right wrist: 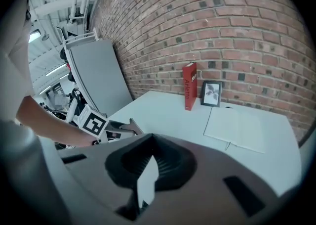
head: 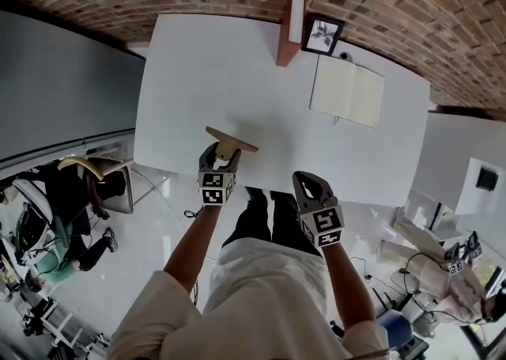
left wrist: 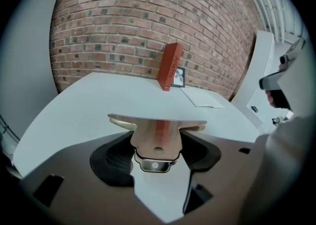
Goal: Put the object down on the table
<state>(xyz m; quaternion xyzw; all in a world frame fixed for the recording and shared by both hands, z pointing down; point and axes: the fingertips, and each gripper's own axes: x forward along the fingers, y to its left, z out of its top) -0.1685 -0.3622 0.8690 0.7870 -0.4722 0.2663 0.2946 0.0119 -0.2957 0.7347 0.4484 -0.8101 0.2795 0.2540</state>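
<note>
A flat metal scraper [head: 232,141] with a wide blade and a short handle with a hanging hole is over the front of the white table [head: 237,73]. My left gripper [head: 220,154] is shut on its handle. In the left gripper view the scraper [left wrist: 157,130] lies level between the pads, blade pointing away, and the left gripper [left wrist: 157,147] holds it above the tabletop. My right gripper [head: 304,180] hangs off the table's front edge, to the right. The right gripper [right wrist: 150,162] has its tips together with nothing between them.
A red book [head: 291,30] stands at the table's far edge by the brick wall, with a framed picture [head: 323,34] beside it. An open white notebook [head: 348,91] lies at the far right. A second white table [head: 466,161] stands to the right.
</note>
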